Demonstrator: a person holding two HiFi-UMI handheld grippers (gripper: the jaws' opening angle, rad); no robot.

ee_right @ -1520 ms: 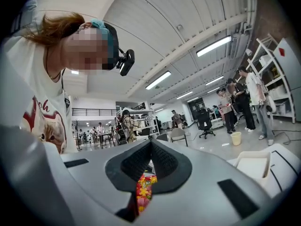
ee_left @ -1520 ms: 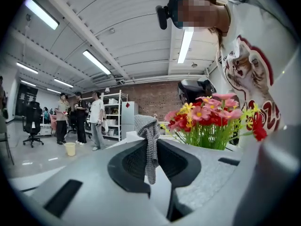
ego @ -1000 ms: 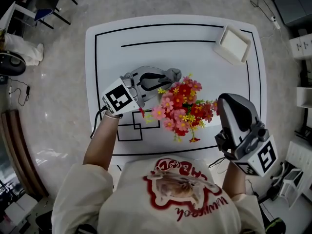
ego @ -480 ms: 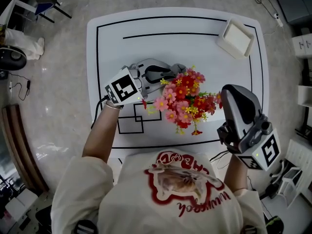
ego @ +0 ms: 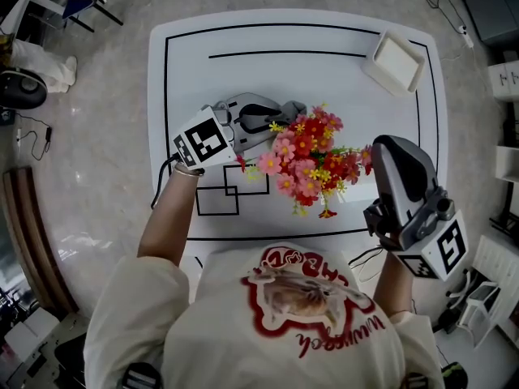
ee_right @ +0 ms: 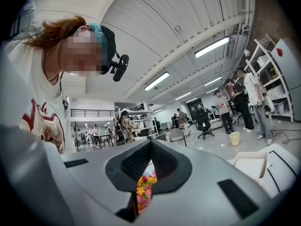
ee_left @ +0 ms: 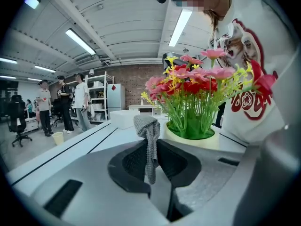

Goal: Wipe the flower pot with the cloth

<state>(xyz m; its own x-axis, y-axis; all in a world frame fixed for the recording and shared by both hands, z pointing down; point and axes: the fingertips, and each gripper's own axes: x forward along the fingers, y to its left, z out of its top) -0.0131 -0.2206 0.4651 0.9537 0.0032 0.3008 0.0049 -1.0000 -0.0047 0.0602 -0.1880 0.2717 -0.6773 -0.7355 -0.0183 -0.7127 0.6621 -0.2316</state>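
Observation:
A cream flower pot holds a bunch of red, pink and yellow flowers near the middle of the white table. From above, the blooms hide the pot. My left gripper lies just left of the pot, shut on a grey knitted cloth that sticks up between its jaws, a short way from the pot's wall. In the head view the left gripper points right, into the flowers' upper left side. My right gripper hovers right of the flowers, jaws together, with blooms showing through the slit.
A white square tray sits at the table's far right corner. Black lines and squares are marked on the tabletop. Several people, shelves and chairs stand in the room beyond the table.
Both grippers stay almost where they were beside the flowers. The head view itself has shifted slightly.

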